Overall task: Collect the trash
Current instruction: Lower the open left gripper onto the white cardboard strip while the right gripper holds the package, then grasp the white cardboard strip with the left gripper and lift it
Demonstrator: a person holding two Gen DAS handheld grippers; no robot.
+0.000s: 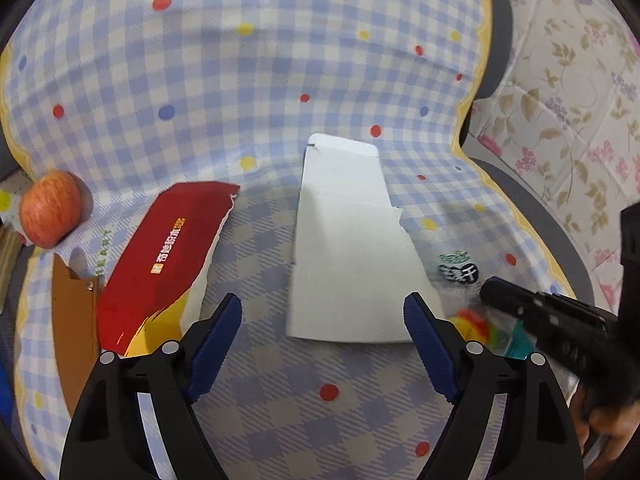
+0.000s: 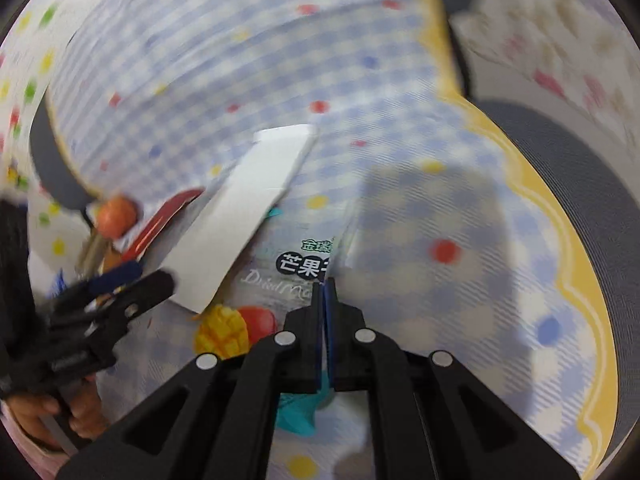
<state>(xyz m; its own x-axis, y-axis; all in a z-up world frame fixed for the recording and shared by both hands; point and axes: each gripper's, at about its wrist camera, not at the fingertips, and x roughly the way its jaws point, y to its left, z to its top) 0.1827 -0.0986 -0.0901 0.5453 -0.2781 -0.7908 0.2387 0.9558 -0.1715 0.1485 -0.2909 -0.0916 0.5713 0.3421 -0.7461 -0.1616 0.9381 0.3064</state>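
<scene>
My left gripper (image 1: 322, 312) is open and empty, low over the checked tablecloth (image 1: 240, 80), with a flattened white card box (image 1: 344, 240) just ahead between its fingers. A torn red carton (image 1: 168, 256) lies to its left. My right gripper (image 2: 323, 286) is shut on the clear dried-mango snack bag (image 2: 256, 308), which shows mango pictures and black label text. The bag also shows in the left wrist view (image 1: 460, 272) at the right, beside my right gripper (image 1: 486, 290). The white box (image 2: 240, 216) overlaps the bag's left side.
A red apple (image 1: 50, 214) sits at the far left edge, next to a brown card piece (image 1: 74, 328). The table's wavy yellow border (image 2: 560, 240) runs along the right, with a grey chair (image 1: 532, 208) and a floral-patterned surface (image 1: 568, 92) beyond. The right wrist view is motion-blurred.
</scene>
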